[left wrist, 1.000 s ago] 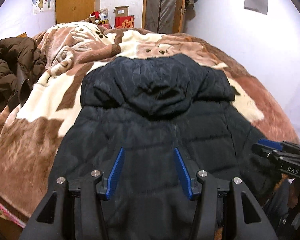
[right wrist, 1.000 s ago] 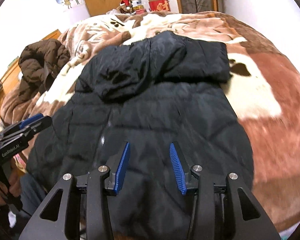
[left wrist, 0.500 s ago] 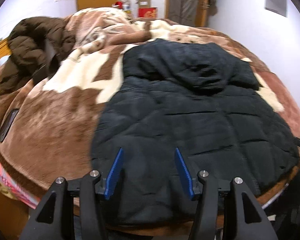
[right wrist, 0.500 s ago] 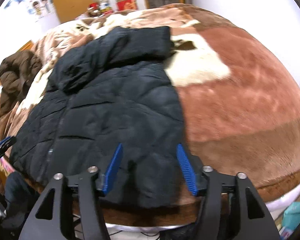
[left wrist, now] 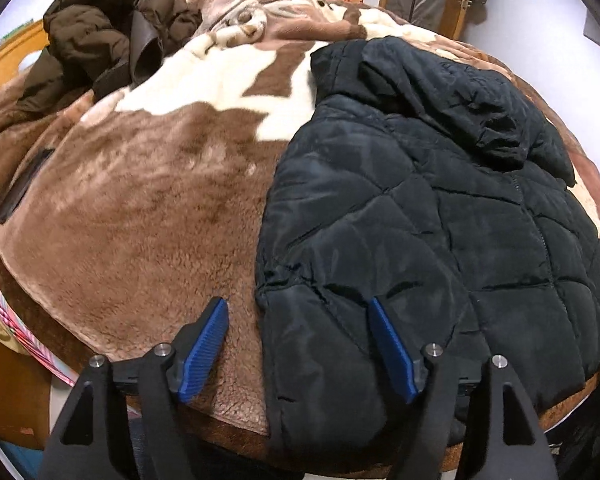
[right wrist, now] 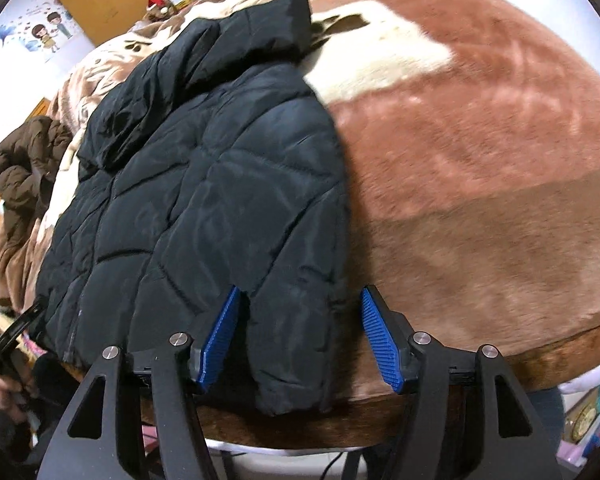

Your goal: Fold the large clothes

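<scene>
Jacket [left wrist: 440, 208] lies flat on the bed [left wrist: 140, 208]; your left tool [left wrist: 300, 344] is opening over its hem corner, right tool [right wrist: 300, 336] spread astride the other, for folding.

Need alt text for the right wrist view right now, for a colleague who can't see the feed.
The right gripper hangs with its jaws open around the near right corner of a black puffer jacket spread flat on a brown and cream blanket. A crumpled brown coat lies at far left.
</scene>
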A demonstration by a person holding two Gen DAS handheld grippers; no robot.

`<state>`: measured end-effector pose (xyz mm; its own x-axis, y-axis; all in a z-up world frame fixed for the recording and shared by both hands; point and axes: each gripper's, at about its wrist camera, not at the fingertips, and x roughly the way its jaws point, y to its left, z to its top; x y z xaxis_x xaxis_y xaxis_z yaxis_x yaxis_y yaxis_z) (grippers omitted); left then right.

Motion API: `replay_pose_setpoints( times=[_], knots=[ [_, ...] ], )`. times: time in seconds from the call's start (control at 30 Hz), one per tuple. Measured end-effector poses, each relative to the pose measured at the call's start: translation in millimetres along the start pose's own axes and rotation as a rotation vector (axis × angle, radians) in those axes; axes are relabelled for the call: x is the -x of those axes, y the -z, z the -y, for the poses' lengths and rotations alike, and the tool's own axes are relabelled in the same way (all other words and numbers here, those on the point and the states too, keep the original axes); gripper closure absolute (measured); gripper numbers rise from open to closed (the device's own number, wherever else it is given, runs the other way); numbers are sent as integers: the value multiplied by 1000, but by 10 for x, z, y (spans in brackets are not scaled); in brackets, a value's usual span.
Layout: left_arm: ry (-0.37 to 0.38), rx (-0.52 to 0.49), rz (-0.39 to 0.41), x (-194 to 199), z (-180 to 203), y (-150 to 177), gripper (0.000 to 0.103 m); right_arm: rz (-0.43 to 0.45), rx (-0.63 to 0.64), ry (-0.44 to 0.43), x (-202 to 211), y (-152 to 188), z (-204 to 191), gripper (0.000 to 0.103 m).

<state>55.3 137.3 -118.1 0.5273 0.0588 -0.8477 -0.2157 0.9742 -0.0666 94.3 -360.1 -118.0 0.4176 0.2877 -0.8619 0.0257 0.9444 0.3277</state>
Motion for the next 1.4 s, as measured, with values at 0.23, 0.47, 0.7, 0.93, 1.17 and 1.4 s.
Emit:
replay_pose_setpoints(
  times=[0.23, 0.47, 0.7, 0.93, 1.17, 1.4],
  knots=[
    [61, 28, -68, -167, 18, 40, 30, -36, 12, -20, -69, 20, -35, 55],
    [79, -52, -40, 58, 241, -53, 82, -11, 49, -16, 102, -50, -191, 85],
    [181, -58, 115, 788, 250, -309, 85, 92, 74, -111, 721, -103, -286, 88],
    [247, -4, 172, 1315, 16, -105, 85, 126, 54, -172, 1242, 227, -221, 88],
    [279, 41, 178, 1552, -116, 79, 85, 148, 43, -206, 1542, 409, -196, 88],
    [298, 62, 224, 1651, -73, -95, 85, 207, 50, -221, 1642, 234, -232, 88]
  ],
)
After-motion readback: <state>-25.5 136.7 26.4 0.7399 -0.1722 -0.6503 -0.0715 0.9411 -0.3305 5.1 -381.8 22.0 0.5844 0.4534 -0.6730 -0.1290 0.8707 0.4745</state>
